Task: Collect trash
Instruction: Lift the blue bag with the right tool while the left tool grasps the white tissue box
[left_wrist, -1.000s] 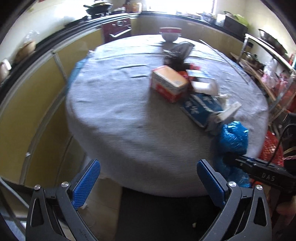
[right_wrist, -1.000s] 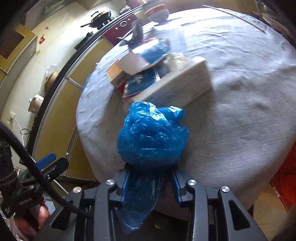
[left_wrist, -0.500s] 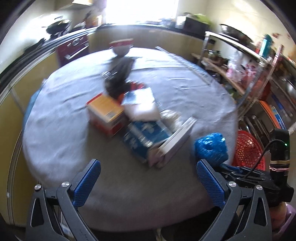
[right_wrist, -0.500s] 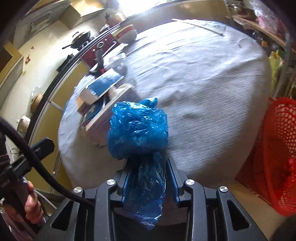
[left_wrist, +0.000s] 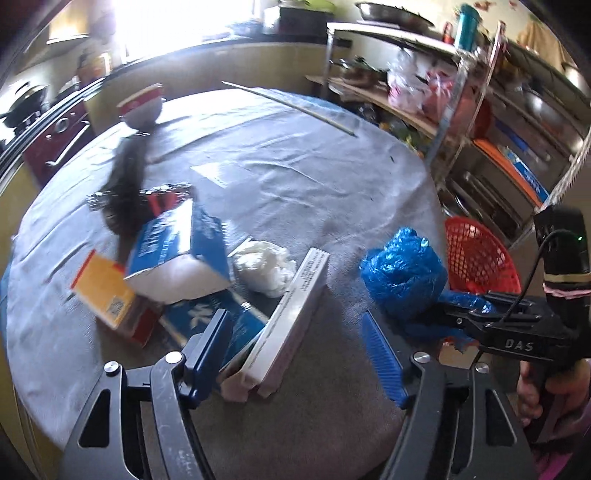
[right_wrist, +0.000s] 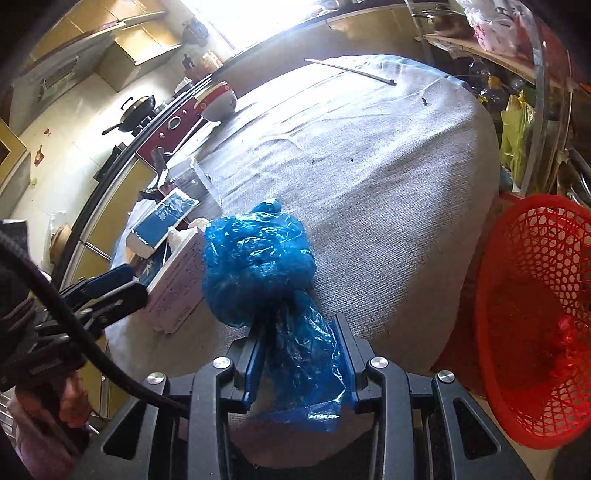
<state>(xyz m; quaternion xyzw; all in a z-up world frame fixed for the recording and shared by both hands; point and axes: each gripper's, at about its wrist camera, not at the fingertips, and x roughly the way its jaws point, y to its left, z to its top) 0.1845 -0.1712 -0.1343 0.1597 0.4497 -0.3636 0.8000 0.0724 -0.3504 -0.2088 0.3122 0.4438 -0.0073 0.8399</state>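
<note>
Right wrist view: your right claw (right_wrist: 301, 356) is clamped on the crumpled blue bag (right_wrist: 258, 258) above the counter (right_wrist: 369, 166) edge. Red basket (right_wrist: 535, 314) sits lower right, beside the counter. Carry the bag fully over the rim before releasing. Left claw (left_wrist: 301, 354) gapes wide, empty, near the white carton (left_wrist: 291, 321).
</note>
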